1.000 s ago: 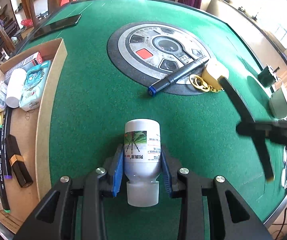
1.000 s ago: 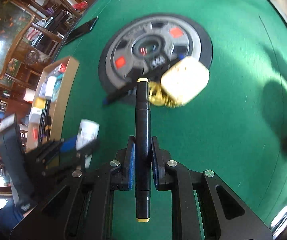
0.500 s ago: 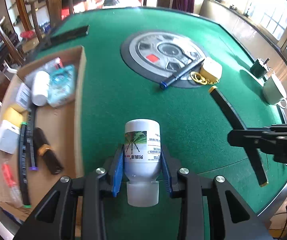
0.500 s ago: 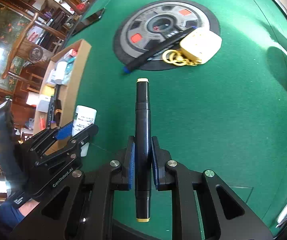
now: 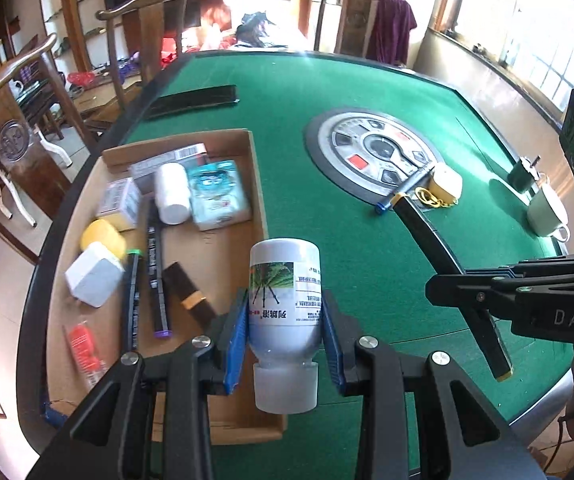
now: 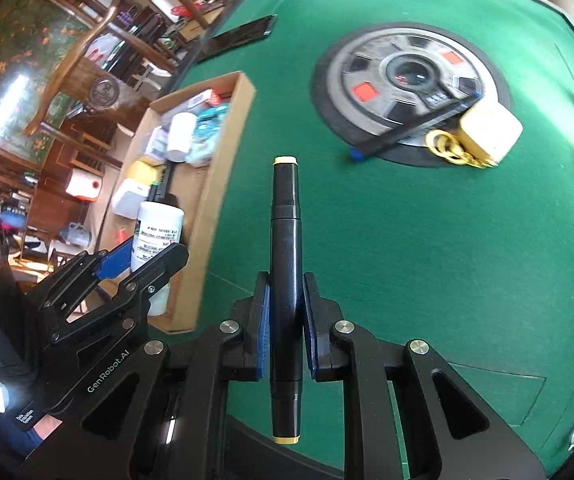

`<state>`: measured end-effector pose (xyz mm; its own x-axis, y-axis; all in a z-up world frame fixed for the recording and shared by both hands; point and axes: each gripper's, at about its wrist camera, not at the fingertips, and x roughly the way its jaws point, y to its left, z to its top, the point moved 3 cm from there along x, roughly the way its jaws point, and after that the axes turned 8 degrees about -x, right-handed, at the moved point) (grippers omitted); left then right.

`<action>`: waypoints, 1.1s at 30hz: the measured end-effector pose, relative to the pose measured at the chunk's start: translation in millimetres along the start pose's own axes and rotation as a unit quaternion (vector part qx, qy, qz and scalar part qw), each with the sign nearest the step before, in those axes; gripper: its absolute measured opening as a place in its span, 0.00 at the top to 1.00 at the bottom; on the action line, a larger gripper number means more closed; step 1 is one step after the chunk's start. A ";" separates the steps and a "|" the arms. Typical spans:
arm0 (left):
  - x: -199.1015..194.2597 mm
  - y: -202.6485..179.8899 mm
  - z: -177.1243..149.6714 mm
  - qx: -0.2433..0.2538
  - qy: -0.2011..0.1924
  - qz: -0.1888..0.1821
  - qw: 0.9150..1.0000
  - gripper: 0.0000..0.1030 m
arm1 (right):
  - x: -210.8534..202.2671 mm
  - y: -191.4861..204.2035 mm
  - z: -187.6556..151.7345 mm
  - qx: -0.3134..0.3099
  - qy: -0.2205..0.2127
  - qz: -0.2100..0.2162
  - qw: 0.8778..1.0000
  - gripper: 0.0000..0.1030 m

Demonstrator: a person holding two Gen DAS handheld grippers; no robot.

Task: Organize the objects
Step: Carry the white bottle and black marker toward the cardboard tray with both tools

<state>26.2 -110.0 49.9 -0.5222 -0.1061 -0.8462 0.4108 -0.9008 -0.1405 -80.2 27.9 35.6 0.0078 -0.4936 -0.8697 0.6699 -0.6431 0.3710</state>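
The left gripper (image 5: 285, 340) has its blue pads pressed against the sides of a white bottle (image 5: 285, 304), cap toward the camera, jaws only as wide as the bottle. A second ago the bottle hung over bare green felt to the right of the cardboard box (image 5: 261, 216); now it hangs over the box's right wall near the near corner, and the whole box has come into view, where before only its right part showed. Inside lie a white jar (image 5: 172, 194), a blue-green packet (image 5: 217, 192), markers and small cartons.

The right gripper (image 6: 286, 326) is clamped tight on a black marker (image 6: 286, 264) with yellow ends, just as before. It has shifted left: the box now sits close on its left, and the blue-capped pen (image 6: 411, 128) and yellow keychain (image 6: 487, 134) on the table (image 6: 427, 240) lie farther to the right.
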 end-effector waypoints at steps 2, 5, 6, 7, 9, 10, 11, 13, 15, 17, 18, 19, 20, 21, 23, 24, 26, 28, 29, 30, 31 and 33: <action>-4.1 13.6 0.2 -0.013 -0.002 0.003 1.000 0.67 | 3.7 12.4 3.3 -0.008 0.002 0.004 1.000 0.86; -10.9 36.1 -0.9 -0.031 -0.007 0.012 0.999 0.67 | 10.3 32.5 7.5 -0.022 0.005 0.013 1.000 0.86; -13.3 45.9 -1.6 -0.039 -0.008 0.015 0.999 0.67 | 13.4 40.3 9.0 -0.027 0.007 0.016 0.999 0.86; -14.0 52.4 -2.0 -0.046 -0.008 0.018 0.999 0.67 | 16.0 46.7 10.2 -0.031 0.008 0.018 0.999 0.86; -17.3 70.6 -3.2 -0.062 -0.009 0.024 0.998 0.67 | 22.6 60.8 12.3 -0.042 0.012 0.022 0.999 0.86; -18.7 80.1 -4.2 -0.068 -0.009 0.028 0.997 0.67 | 26.2 67.8 13.4 -0.046 0.015 0.025 0.999 0.86; -19.9 87.5 -5.1 -0.074 -0.009 0.032 0.997 0.67 | 29.9 74.7 14.4 -0.050 0.017 0.027 0.998 0.86; -21.7 101.3 -6.9 -0.083 -0.009 0.038 0.996 0.67 | 37.4 86.5 16.1 -0.057 0.022 0.031 0.998 0.86; -23.5 113.9 -8.7 -0.090 -0.009 0.043 0.995 0.67 | 45.3 96.2 17.1 -0.060 0.027 0.036 0.997 0.86; -24.6 123.1 -10.1 -0.095 -0.008 0.046 0.994 0.67 | 53.0 105.6 17.7 -0.063 0.033 0.040 0.997 0.86; -25.0 127.5 -10.6 -0.097 -0.007 0.047 0.994 0.67 | 55.9 109.6 17.7 -0.065 0.035 0.040 0.997 0.86; -24.8 131.8 -10.8 -0.099 -0.007 0.048 0.994 0.67 | 58.9 113.4 18.3 -0.066 0.037 0.040 0.996 0.86; -24.3 135.4 -10.8 -0.100 -0.005 0.049 0.994 0.67 | 61.8 116.6 18.9 -0.068 0.039 0.041 0.996 0.86; -23.4 138.5 -10.8 -0.101 -0.003 0.048 0.994 0.67 | 64.1 119.7 19.6 -0.068 0.040 0.039 0.996 0.86; -20.7 144.4 -10.1 -0.103 0.001 0.045 0.994 0.67 | 69.8 123.9 22.0 -0.066 0.044 0.034 0.996 0.86; -19.4 145.8 -9.8 -0.102 0.003 0.044 0.994 0.67 | 72.2 125.0 23.3 -0.064 0.046 0.032 0.996 0.86; -16.5 146.7 -8.5 -0.099 0.007 0.040 0.994 0.67 | 78.5 126.1 26.9 -0.061 0.050 0.022 0.997 0.86; -13.5 145.0 -6.5 -0.094 0.010 0.032 0.995 0.67 | 83.4 127.1 30.4 -0.059 0.052 0.013 0.997 0.86; -11.7 143.0 -5.3 -0.090 0.012 0.027 0.996 0.67 | 85.9 127.1 32.6 -0.057 0.053 0.008 0.997 0.86; -9.3 140.0 -4.6 -0.084 0.015 0.023 0.996 0.67 | 87.5 126.7 34.4 -0.055 0.054 0.004 0.997 0.86; -6.2 136.2 -4.1 -0.078 0.019 0.017 0.997 0.67 | 90.3 125.9 36.7 -0.051 0.055 -0.001 0.997 0.86; 0.1 128.2 -4.0 -0.069 0.029 0.006 0.997 0.67 | 95.0 123.3 40.7 -0.043 0.056 -0.008 0.997 0.86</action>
<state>81.8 -223.8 29.8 -0.4742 -0.0880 -0.8760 0.5176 -0.8327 -0.1966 -27.1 -122.1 12.0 0.0774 -0.4122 -0.9078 0.7312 -0.5956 0.3327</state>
